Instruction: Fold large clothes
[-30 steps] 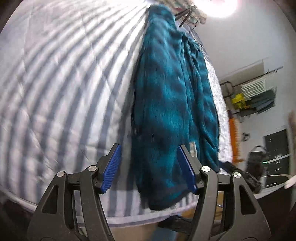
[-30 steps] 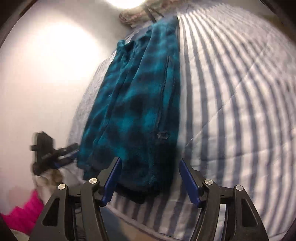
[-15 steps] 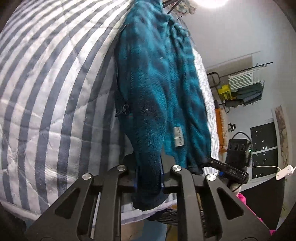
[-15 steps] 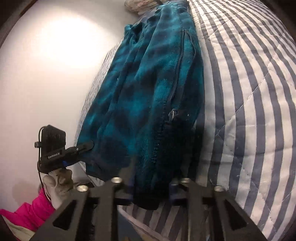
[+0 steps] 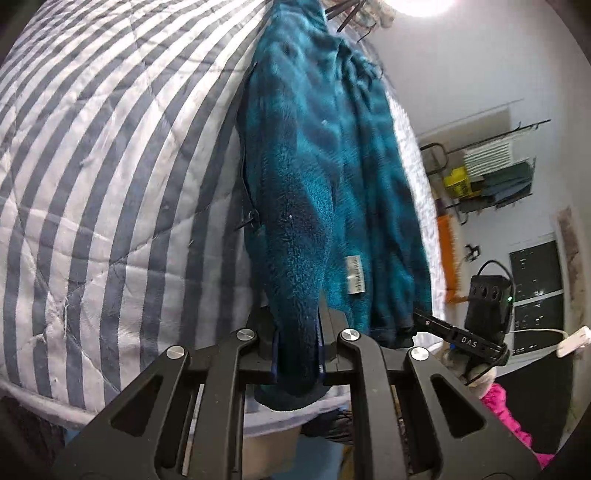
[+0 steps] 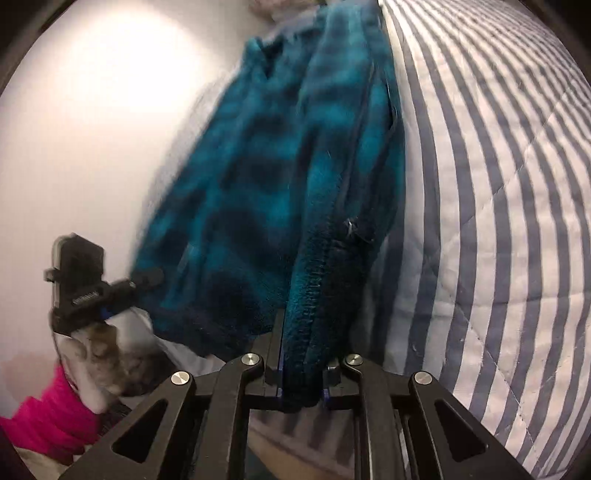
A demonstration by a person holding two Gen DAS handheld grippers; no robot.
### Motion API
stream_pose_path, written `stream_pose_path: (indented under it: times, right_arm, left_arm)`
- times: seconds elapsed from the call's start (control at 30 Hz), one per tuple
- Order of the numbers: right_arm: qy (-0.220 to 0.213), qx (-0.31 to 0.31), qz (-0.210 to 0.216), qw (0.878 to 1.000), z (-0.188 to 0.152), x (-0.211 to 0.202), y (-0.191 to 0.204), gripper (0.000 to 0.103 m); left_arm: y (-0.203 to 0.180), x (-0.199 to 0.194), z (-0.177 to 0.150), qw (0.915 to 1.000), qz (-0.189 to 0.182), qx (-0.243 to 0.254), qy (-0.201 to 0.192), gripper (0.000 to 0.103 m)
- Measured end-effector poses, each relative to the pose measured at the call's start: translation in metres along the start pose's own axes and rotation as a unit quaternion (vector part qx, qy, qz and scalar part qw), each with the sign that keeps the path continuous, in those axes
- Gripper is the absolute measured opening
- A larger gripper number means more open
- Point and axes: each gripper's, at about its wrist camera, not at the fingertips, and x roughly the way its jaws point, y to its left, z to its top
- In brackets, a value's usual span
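Note:
A teal and dark-blue checked fleece jacket point(image 5: 325, 177) lies lengthwise on a blue-and-white striped quilt point(image 5: 110, 177). My left gripper point(image 5: 297, 350) is shut on the jacket's near hem corner, close to a white label point(image 5: 355, 275). My right gripper point(image 6: 301, 373) is shut on the other near hem corner of the jacket point(image 6: 288, 184), beside the zipper pull point(image 6: 349, 229). Each gripper shows in the other's view: the right one in the left wrist view point(image 5: 443, 328), the left one in the right wrist view point(image 6: 122, 288). The jacket's near end is lifted off the quilt point(image 6: 498, 184).
The bed's near edge point(image 5: 55, 402) runs below the grippers. A white wall point(image 6: 92, 110) is on one side. A rack with a yellow item point(image 5: 458, 181) and folded things stands by the far wall. Hangers and other clothes point(image 5: 351, 14) lie at the jacket's far end. A pink sleeve point(image 6: 48, 417) shows.
Both grippers went from open, straddling the jacket's near hem, to shut on it. They have since raised the hem, and the jacket is blurred with motion in the right view.

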Motion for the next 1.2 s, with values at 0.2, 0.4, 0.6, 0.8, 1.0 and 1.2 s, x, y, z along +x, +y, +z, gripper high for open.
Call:
stream_pose_path:
  times: [0.2, 0.4, 0.6, 0.8, 1.0, 1.2]
  right_arm:
    - [-0.016, 0.021, 0.037, 0.999, 0.001, -0.012, -0.013, 0.045]
    - [0.005, 0.048, 0.084, 0.995, -0.014, 0.004, -0.023, 0.035]
    - [-0.040, 0.067, 0.156, 0.985, -0.002, -0.032, -0.015, 0.017]
    - [-0.077, 0.092, 0.191, 0.974, 0.013, -0.061, -0.009, 0.016]
    - [-0.117, 0.097, 0.191, 0.970, 0.053, -0.086, -0.009, 0.016]
    - [-0.143, 0.089, 0.149, 0.974, 0.123, -0.083, -0.003, 0.016]
  left_arm:
    - [0.016, -0.006, -0.004, 0.9996, -0.008, -0.026, 0.000, 0.040]
    - [0.015, 0.007, -0.017, 0.9987, -0.032, -0.023, 0.030, 0.021]
    - [0.000, -0.013, -0.008, 0.9939, -0.098, -0.048, 0.018, 0.016]
    - [-0.034, -0.049, 0.017, 0.9897, -0.136, -0.040, -0.016, 0.015]
    - [-0.049, -0.061, 0.061, 0.9898, -0.131, -0.043, -0.039, 0.015]
    - [-0.064, -0.053, 0.115, 0.9917, -0.105, -0.046, -0.058, 0.015]
